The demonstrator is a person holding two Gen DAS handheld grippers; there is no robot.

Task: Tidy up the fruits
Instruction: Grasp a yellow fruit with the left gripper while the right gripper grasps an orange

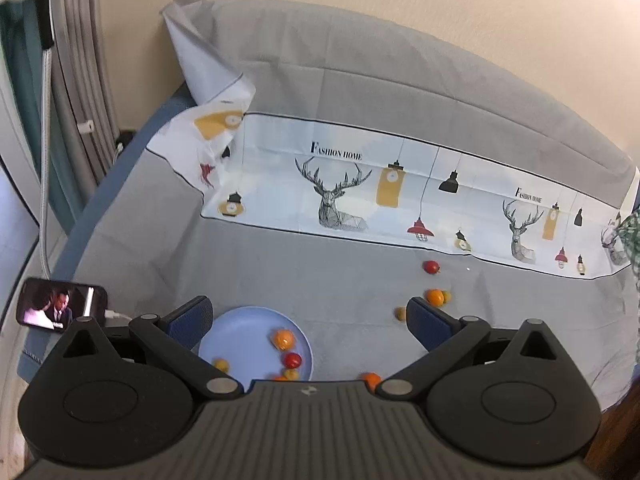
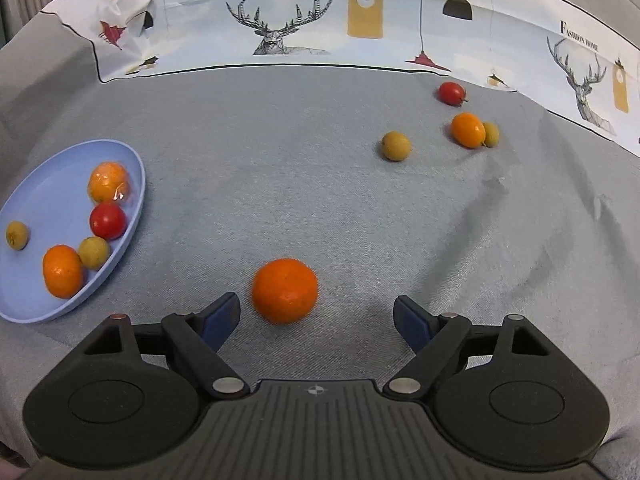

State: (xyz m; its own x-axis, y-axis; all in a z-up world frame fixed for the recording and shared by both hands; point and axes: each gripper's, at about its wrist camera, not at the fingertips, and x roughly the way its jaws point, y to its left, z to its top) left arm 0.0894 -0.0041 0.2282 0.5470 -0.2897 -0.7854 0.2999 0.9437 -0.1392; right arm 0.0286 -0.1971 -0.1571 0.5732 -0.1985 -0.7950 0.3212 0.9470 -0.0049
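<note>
"FASHION HOME" printed on deer-pattern cloth (image 2: 320,20) behind grey bedsheet (image 2: 320,200), cream wall (image 1: 440,20) above. Left gripper (image 1: 308,316), right gripper (image 2: 316,316): jaws wide, empty. Orange (image 2: 285,291) on sheet before right gripper; blue plate (image 2: 48,184) left, holding fruit.

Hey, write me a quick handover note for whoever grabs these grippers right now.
Left gripper: open, empty, above the blue plate.
Right gripper: open, empty, just short of the big orange on the grey cloth.
Done: five fruits on the plate.
Left: that big orange, plus the red tomato, small orange and two yellow-green fruits farther right.
</note>
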